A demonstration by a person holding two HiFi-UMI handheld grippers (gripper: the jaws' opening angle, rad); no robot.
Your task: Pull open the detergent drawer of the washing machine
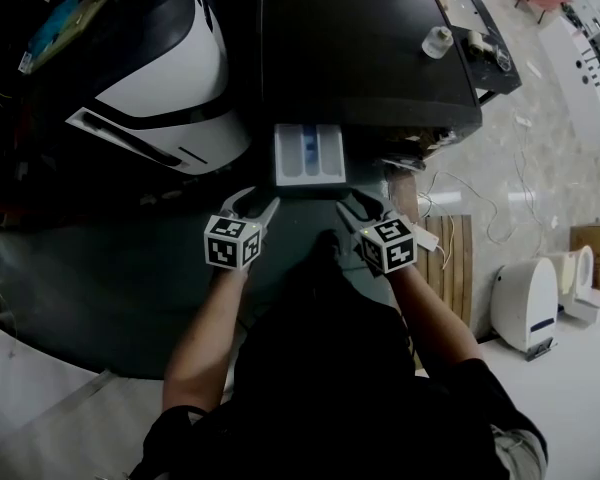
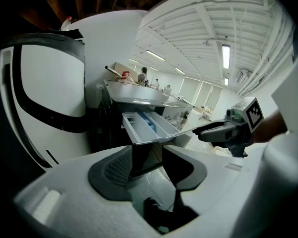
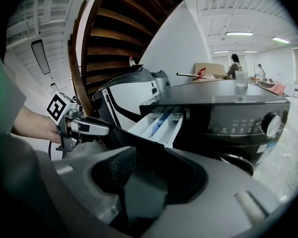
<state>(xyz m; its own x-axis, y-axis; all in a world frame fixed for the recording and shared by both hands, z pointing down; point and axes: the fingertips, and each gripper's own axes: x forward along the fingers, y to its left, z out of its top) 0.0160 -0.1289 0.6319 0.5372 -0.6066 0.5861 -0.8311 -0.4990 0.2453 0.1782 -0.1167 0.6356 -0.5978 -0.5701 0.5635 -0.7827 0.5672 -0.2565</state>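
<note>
The dark washing machine (image 1: 370, 58) stands in front of me, and its white detergent drawer (image 1: 308, 155) with a blue insert is pulled out toward me. My left gripper (image 1: 252, 204) hovers just short of the drawer's front left corner, jaws open and empty. My right gripper (image 1: 365, 203) is near the front right corner, also open and empty. In the left gripper view the drawer (image 2: 149, 128) lies beyond the left gripper (image 2: 149, 157), and the right gripper (image 2: 213, 131) points in from the right. The right gripper view shows the drawer (image 3: 159, 125) and the control panel (image 3: 243, 125).
A white and black appliance (image 1: 170, 78) stands close on the left of the washer. A clear cup (image 1: 437, 41) sits on the washer's top. On the floor to the right are a wooden slatted board (image 1: 450, 258), loose cables and a white device (image 1: 525, 303).
</note>
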